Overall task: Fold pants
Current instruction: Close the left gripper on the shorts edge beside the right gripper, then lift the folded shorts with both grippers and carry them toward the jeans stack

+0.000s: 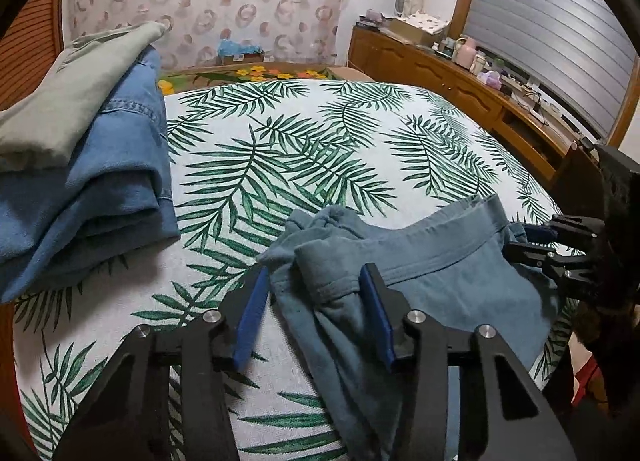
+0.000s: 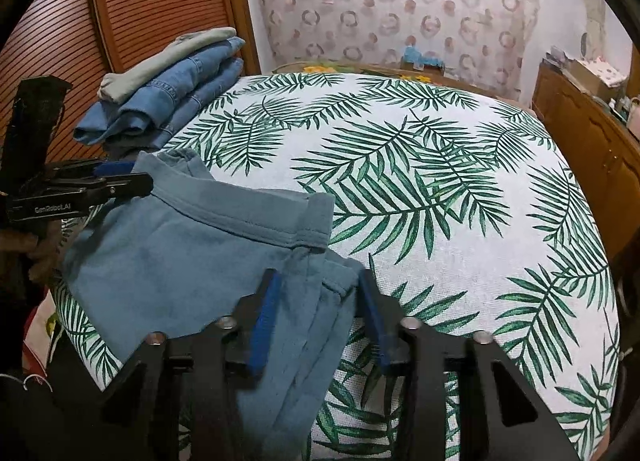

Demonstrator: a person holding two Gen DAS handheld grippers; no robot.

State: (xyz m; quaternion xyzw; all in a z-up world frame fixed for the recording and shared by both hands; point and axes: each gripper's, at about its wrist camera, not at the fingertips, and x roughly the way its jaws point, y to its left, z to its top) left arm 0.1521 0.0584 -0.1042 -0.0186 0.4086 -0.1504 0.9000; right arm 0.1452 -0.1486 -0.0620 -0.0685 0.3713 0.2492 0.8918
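Note:
Blue-grey pants lie on the near edge of a bed with a palm-leaf cover, waistband away from me, and also show in the right wrist view. My left gripper is open, its fingers straddling the bunched left corner of the waistband. My right gripper is open, its fingers straddling the right corner of the waistband, with cloth hanging down between them. Each gripper shows in the other's view: the right one at the pants' right edge, the left one at the left edge.
A stack of folded clothes, blue jeans under a pale green garment, sits at the bed's far left. A wooden slatted wardrobe stands left. A wooden sideboard with clutter runs along the right, below a shuttered window.

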